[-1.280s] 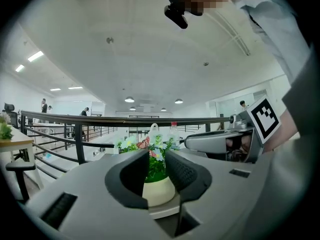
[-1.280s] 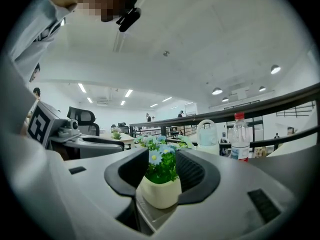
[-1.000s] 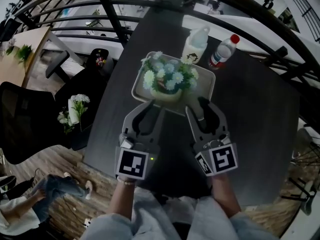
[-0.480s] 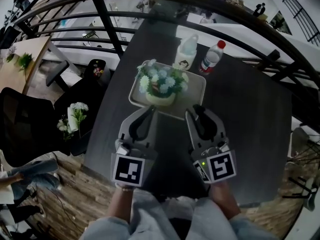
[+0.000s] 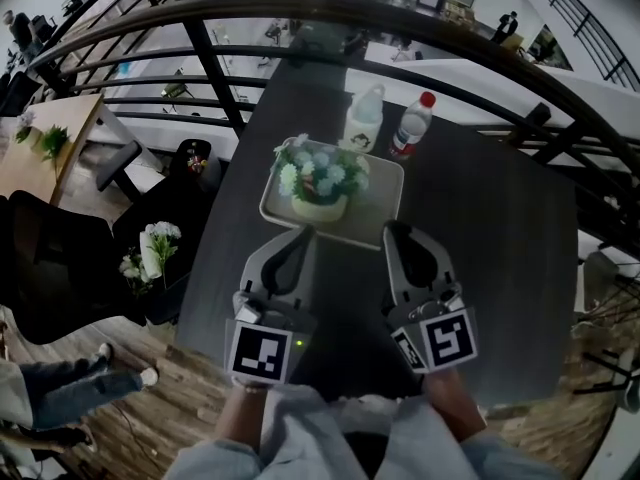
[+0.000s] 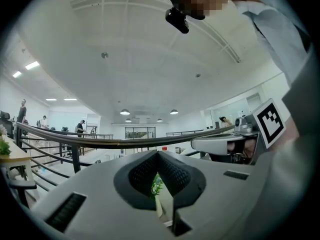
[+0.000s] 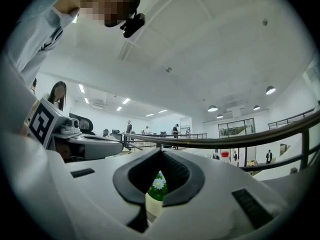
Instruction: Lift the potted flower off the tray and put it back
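We see the potted flower standing upright in the left half of the pale tray, which lies on the dark table. We hold the left gripper and the right gripper side by side on the near side of the tray, their tips at its near edge and apart from the pot. Both pairs of jaws have just been closing and now meet at the tips, clenched on nothing. Through the gap behind the tips, each gripper view gives only a glimpse of the flowers beyond. Behind the tray stand a milky bottle and a clear bottle with a red cap, close together. A dark railing curves past the far end of the table, and a bunch of white flowers shows off to the table's left
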`<act>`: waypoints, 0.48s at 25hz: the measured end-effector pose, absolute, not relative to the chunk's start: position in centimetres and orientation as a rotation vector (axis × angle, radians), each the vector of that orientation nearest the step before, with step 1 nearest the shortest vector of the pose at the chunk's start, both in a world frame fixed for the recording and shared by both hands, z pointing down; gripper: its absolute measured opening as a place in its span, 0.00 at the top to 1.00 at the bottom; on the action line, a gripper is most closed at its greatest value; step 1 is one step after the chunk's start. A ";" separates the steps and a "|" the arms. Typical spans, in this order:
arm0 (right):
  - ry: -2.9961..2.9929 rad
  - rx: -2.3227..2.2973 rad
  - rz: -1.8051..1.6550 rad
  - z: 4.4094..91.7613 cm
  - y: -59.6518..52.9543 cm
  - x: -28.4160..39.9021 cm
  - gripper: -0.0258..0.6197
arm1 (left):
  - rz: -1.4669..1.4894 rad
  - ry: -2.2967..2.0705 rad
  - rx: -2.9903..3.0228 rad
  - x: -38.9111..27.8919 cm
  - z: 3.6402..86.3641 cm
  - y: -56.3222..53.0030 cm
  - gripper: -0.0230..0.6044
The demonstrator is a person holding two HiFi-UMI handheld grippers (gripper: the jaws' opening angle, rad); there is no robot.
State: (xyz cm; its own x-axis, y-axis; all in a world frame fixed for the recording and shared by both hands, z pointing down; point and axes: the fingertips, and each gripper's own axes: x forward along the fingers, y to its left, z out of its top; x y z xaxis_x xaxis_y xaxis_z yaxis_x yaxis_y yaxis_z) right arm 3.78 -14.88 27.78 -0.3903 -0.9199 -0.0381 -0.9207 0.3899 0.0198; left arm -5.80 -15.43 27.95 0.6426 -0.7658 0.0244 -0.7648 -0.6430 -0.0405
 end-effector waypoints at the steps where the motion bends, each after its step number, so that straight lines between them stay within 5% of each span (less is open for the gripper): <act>1: 2.599 -1.720 0.042 27.8 -14.7 3.7 0.96 | -0.053 1.310 -2.821 -5.9 27.7 -15.3 0.98; 12: 2.622 -1.705 0.056 26.5 -13.5 3.1 0.96 | -0.001 1.278 -2.814 -5.7 26.0 -14.2 0.98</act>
